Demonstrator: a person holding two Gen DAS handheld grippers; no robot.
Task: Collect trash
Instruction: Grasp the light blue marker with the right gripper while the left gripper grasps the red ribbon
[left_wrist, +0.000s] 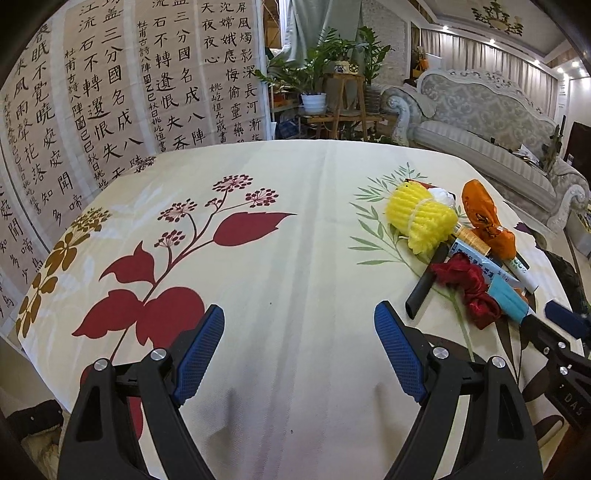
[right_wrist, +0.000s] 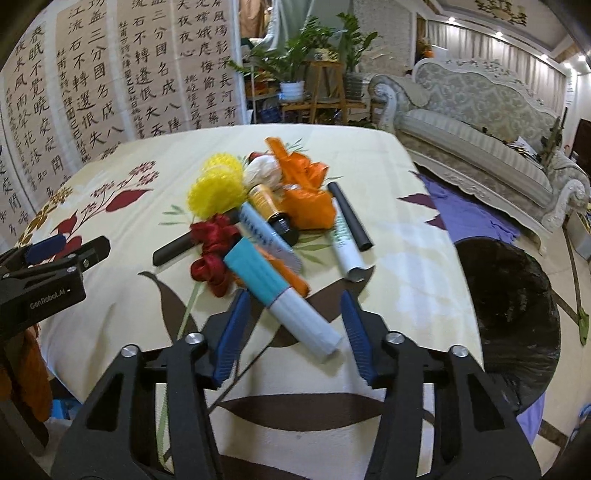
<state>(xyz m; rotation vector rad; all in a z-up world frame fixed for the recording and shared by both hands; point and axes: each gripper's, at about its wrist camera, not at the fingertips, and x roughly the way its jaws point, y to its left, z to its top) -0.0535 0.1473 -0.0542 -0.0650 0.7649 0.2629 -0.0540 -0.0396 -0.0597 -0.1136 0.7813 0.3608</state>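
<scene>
Bare tablecloth (left_wrist: 295, 229) left; trash pile (right_wrist: 258, 221) crowds right.

One surface (right_wrist: 406, 236) covered in a floral cloth carries a pile of trash. In it: one yellow foam net (right_wrist: 216, 190), one red ribbon (right_wrist: 212, 251), one orange plastic bag (right_wrist: 308, 199), one crumpled white wrapper (right_wrist: 264, 171), two black tubes (right_wrist: 351, 218), one amber bottle (right_wrist: 267, 206), one white marker (right_wrist: 345, 247), and one blue-and-white tube (right_wrist: 280, 299). One black trash bag (right_wrist: 513, 306) stands beside it.

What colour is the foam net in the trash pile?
Yellow foam net, clearest in the right wrist view.
</scene>
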